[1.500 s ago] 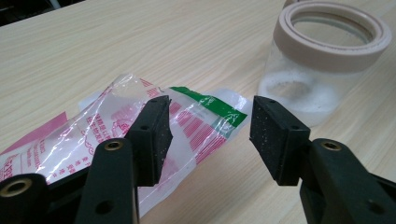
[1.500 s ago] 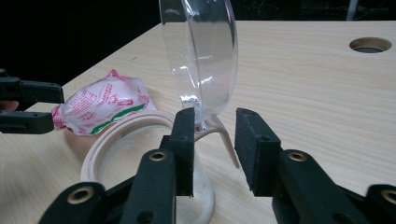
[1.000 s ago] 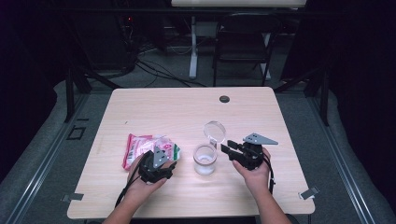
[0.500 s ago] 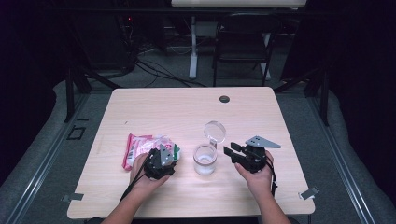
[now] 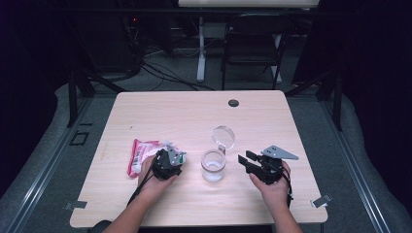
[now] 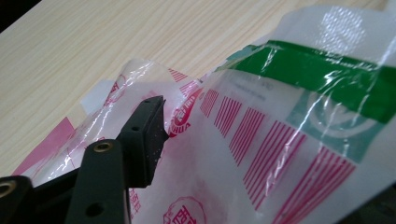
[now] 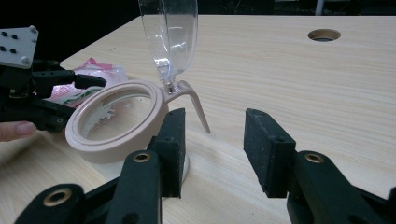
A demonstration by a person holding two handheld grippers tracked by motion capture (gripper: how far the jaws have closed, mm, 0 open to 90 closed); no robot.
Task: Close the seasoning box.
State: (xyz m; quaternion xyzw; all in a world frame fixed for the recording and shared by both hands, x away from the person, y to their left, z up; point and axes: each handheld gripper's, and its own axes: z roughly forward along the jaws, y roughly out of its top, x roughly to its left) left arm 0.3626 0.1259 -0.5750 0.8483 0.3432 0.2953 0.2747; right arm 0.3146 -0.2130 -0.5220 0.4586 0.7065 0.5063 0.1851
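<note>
Beside the open jar (image 5: pixel 214 165), I am closing my left gripper (image 5: pixel 167 159) around the unopened snack packet (image 5: pixel 143 154), while my right gripper (image 5: pixel 250 161) is waiting spread, nothing poured yet.

I see the plastic packets (image 5: pixel 145 153), pink-red and green print on white, lying crumpled at the table's left part. The clear jar (image 5: pixel 214 165) stands upright near them, its hinged lid (image 5: pixel 223 136) open.

Light wooden table (image 5: pixel 165 111), on it a pink-and-green plastic packet (image 5: pixel 143 154) and a clear open-lidded jar (image 5: pixel 214 166).
</note>
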